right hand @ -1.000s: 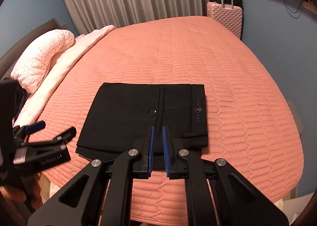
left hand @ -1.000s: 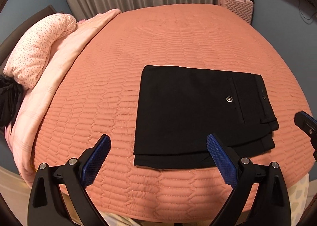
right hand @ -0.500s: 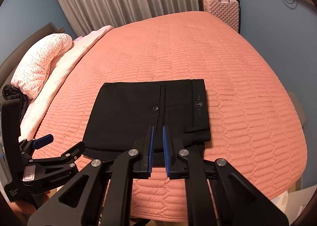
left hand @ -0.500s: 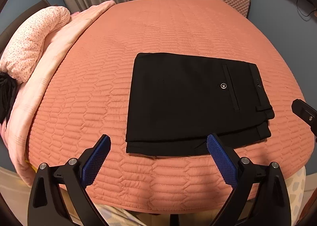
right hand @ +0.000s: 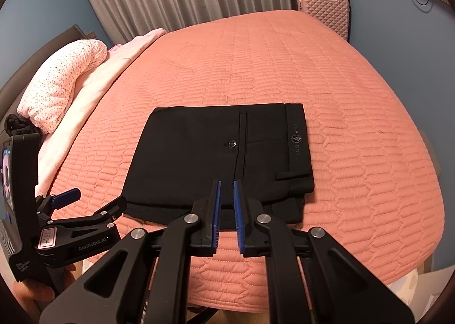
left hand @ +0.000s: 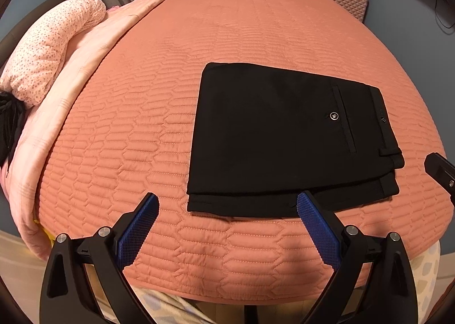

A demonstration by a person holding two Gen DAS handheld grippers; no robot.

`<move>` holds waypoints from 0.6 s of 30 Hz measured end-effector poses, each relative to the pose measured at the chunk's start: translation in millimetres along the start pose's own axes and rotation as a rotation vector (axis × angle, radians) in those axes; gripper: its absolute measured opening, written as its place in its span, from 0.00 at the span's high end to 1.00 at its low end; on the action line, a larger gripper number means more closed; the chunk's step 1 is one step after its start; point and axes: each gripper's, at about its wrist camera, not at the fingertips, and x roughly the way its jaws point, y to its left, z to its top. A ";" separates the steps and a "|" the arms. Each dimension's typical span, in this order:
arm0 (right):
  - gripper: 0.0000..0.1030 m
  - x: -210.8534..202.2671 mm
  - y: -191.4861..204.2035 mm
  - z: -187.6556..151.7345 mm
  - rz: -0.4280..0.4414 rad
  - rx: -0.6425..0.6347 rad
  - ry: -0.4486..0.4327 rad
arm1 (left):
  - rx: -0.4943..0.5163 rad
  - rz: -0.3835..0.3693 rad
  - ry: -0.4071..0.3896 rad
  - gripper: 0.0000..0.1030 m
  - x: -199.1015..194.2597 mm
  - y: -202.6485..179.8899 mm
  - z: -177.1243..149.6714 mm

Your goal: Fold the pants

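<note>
Black pants (left hand: 287,142) lie folded into a flat rectangle near the front edge of the bed, waistband and buttoned back pocket to the right; they also show in the right wrist view (right hand: 221,159). My left gripper (left hand: 226,210) is open and empty, held off the bed's front edge before the pants' lower left corner. My right gripper (right hand: 226,199) is nearly shut with a narrow gap, holding nothing, just in front of the pants' near edge. The left gripper (right hand: 93,201) shows at the lower left of the right wrist view.
The bed has a salmon quilted cover (left hand: 256,25). A dotted pillow (left hand: 51,51) and a pink folded blanket (left hand: 82,68) lie along its left side. A pink suitcase (right hand: 322,8) stands by grey curtains at the far end. A dark cloth (left hand: 8,122) sits at left.
Both grippers have drawn back and risen slightly from the bed; the pants lie unmoved. Jaw positions are the same.
</note>
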 end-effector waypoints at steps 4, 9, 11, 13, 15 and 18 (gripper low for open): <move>0.90 -0.6 2.2 0.6 -0.003 -0.001 -0.002 | 0.005 0.003 -0.006 0.06 -1.1 -0.5 0.1; 0.90 -2.9 4.0 -0.3 0.000 -0.005 -0.007 | 0.004 0.018 -0.018 0.06 -2.7 1.9 0.3; 0.90 -4.5 4.7 -0.7 -0.001 -0.008 -0.010 | -0.001 0.020 -0.024 0.06 -4.2 4.0 -0.1; 0.90 -7.8 4.0 -0.4 0.000 -0.010 -0.021 | -0.006 0.025 -0.037 0.06 -7.2 5.3 -0.3; 0.90 -12.5 2.7 -0.1 -0.002 -0.014 -0.043 | -0.010 0.035 -0.052 0.06 -11.2 6.4 -0.3; 0.90 -19.2 2.1 0.5 -0.012 -0.024 -0.075 | 0.001 0.063 -0.071 0.06 -17.1 5.7 1.1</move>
